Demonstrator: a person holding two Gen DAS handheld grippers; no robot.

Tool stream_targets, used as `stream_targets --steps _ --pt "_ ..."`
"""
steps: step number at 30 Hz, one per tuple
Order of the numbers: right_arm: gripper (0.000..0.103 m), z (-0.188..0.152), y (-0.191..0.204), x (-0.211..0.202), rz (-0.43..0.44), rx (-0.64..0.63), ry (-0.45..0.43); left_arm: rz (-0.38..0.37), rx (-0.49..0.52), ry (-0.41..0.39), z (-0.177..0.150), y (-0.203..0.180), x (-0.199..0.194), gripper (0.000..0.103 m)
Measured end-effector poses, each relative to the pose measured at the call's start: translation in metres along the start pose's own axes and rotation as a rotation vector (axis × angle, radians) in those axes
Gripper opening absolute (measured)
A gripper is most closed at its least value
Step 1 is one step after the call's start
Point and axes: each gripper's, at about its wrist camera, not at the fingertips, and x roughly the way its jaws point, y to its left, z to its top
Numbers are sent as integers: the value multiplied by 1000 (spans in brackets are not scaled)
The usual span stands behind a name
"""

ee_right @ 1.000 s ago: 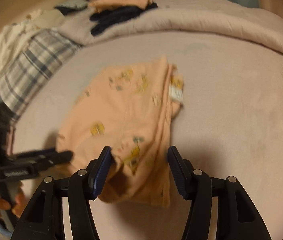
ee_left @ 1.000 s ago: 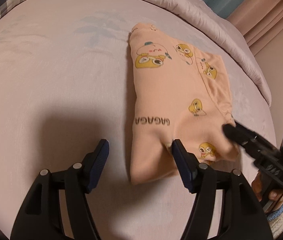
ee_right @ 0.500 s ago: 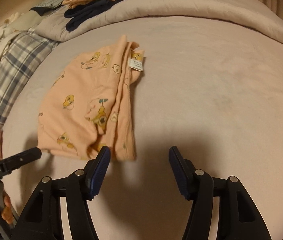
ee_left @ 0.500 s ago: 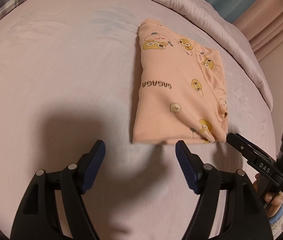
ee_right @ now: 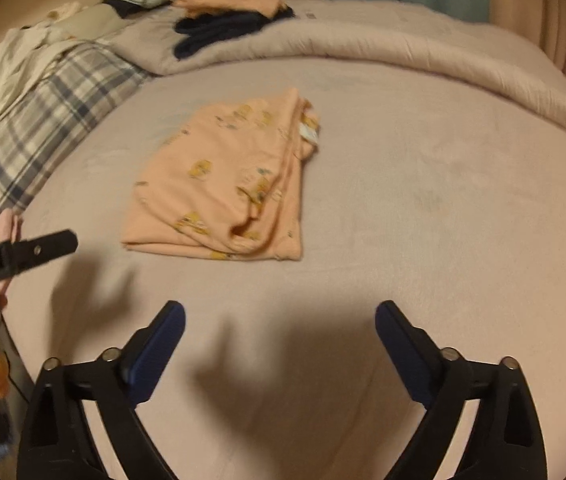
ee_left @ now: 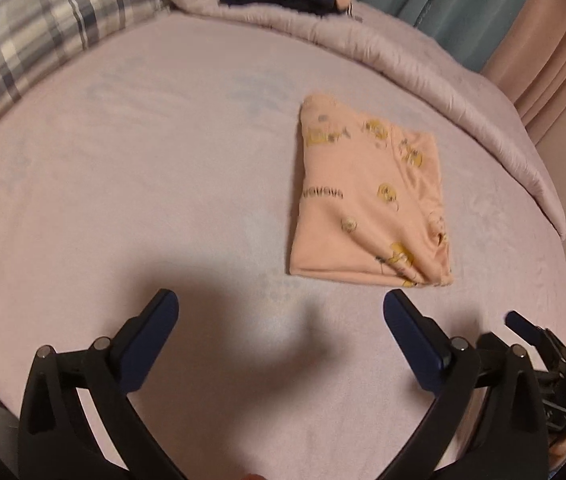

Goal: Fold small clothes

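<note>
Both tongs just spread wide, empty; folded peach garment (ee_left: pixel 367 200) ahead, bare bedsheet (ee_left: pixel 143 184) all around.

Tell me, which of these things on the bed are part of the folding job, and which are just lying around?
Part of the job:
peach garment, lying folded
left gripper, open
right gripper, open

Just lying about:
plaid pillow
rolled duvet
dark clothes with a peach piece on top
curtains
</note>
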Motion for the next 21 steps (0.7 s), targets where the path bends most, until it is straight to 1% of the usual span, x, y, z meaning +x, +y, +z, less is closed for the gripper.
stream_targets --steps 2,6,10,14,18,21 --pt "96 1 2 -7 9 -18 -22 20 7 -35 0 -2 -12 102" --pt "96 2 15 -23 19 -61 -65 -41 -3 -60 -1 -3 -30 102" --pt "96 2 24 -30 27 -81 -89 -9 20 -64 -6 -10 -43 102" --pt "96 -3 30 -40 30 -84 -108 -37 32 -64 -11 -15 -55 102" --pt "96 -5 33 -49 29 -86 -132 1 66 -90 -15 -24 -69 102" --pt "96 -6 35 -54 30 -86 -146 11 91 -107 -17 -30 -75 102"
